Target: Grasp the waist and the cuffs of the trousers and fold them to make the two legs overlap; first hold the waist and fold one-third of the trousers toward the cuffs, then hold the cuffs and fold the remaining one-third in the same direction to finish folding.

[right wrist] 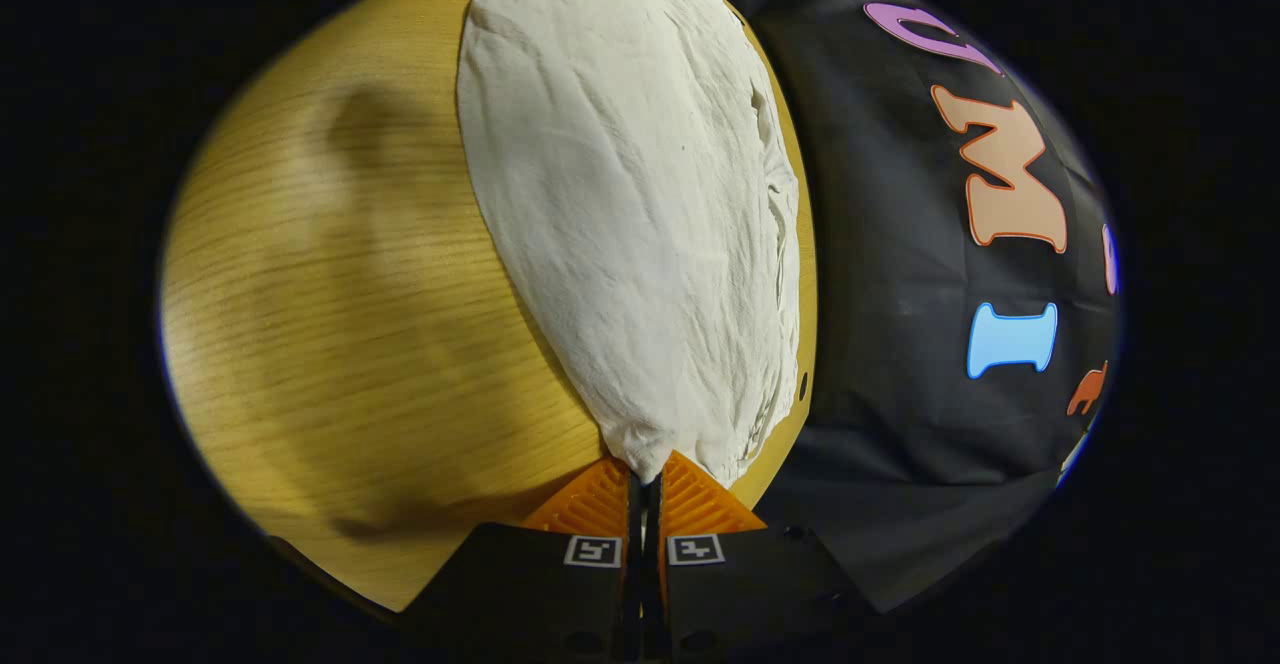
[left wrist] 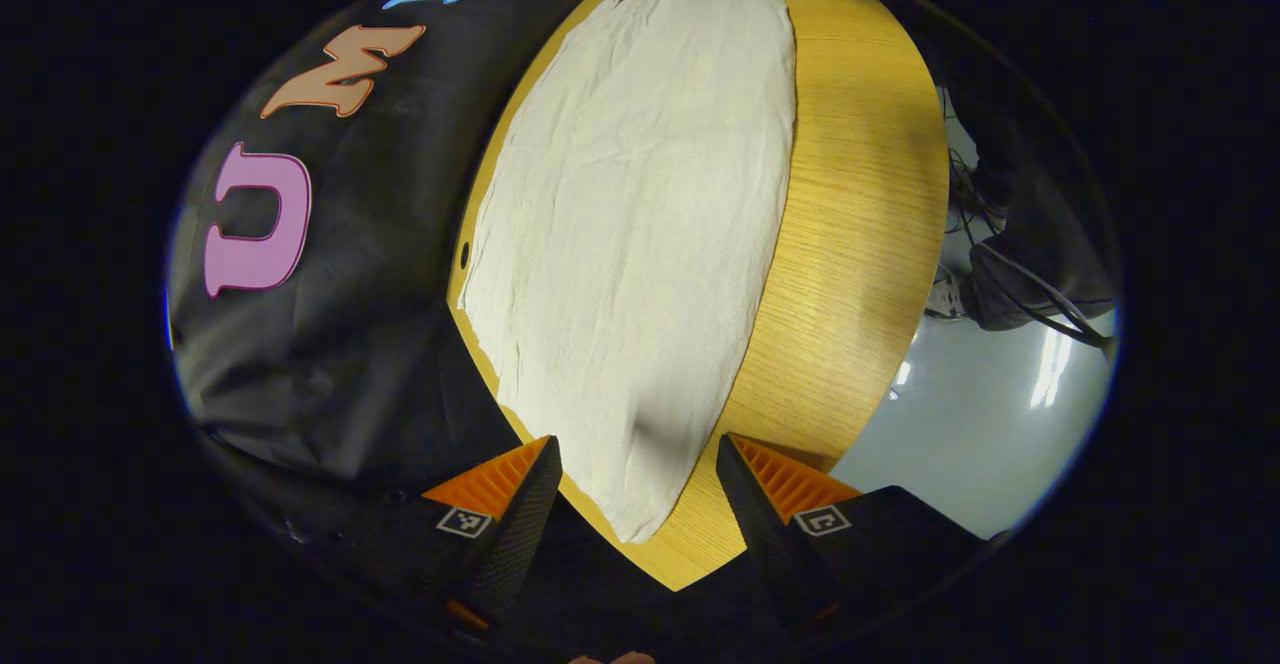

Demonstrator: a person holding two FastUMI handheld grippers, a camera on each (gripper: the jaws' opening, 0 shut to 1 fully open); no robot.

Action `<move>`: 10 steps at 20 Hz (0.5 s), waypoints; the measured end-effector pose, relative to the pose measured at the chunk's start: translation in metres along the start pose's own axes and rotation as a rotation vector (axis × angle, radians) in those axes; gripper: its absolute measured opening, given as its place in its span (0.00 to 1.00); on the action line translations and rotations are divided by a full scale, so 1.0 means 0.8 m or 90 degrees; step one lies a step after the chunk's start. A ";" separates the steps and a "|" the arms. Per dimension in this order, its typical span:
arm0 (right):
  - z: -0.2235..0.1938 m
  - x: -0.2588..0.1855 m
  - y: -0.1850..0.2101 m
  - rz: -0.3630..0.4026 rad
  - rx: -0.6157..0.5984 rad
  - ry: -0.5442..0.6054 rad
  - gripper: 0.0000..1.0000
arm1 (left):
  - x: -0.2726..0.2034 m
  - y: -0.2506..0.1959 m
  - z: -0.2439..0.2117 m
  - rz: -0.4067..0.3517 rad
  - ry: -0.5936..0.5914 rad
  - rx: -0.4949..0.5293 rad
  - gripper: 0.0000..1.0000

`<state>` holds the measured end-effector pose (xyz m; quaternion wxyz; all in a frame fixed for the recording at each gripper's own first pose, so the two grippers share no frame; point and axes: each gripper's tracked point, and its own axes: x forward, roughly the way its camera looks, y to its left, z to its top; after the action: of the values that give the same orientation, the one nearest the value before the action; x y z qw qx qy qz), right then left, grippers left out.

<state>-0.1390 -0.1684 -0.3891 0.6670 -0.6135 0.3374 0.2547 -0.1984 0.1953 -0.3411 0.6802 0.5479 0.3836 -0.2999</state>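
One end of the trousers [right wrist: 640, 214] clamped in the right gripper [right wrist: 645, 489] jaws; left gripper [left wrist: 635, 474] jaws apart, straddling the other end on the desk [left wrist: 850, 244]; no thirds fold visible yet.

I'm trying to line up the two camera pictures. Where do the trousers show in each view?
Left gripper view: the trousers run up the middle, their near end between the open fingers.
Right gripper view: the trousers run up the middle-right, their near end pinched by the shut fingers.
Shared landmark: the wooden table beneath them.
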 end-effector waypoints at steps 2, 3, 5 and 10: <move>0.000 -0.001 0.000 -0.007 0.003 0.001 0.02 | 0.007 0.007 0.004 0.003 0.004 0.011 0.92; 0.001 -0.001 -0.001 -0.011 0.005 0.002 0.03 | 0.012 0.011 0.005 0.006 0.006 0.015 0.92; 0.001 -0.001 -0.001 -0.019 0.008 0.003 0.03 | 0.020 0.017 0.008 0.006 0.008 0.016 0.92; 0.000 -0.001 0.000 -0.029 0.016 0.004 0.03 | 0.037 0.019 0.010 -0.001 0.026 0.027 0.75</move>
<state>-0.1395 -0.1686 -0.3883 0.6794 -0.6133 0.3287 0.2328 -0.1689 0.1914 -0.3575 0.6605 0.5675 0.3915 -0.2974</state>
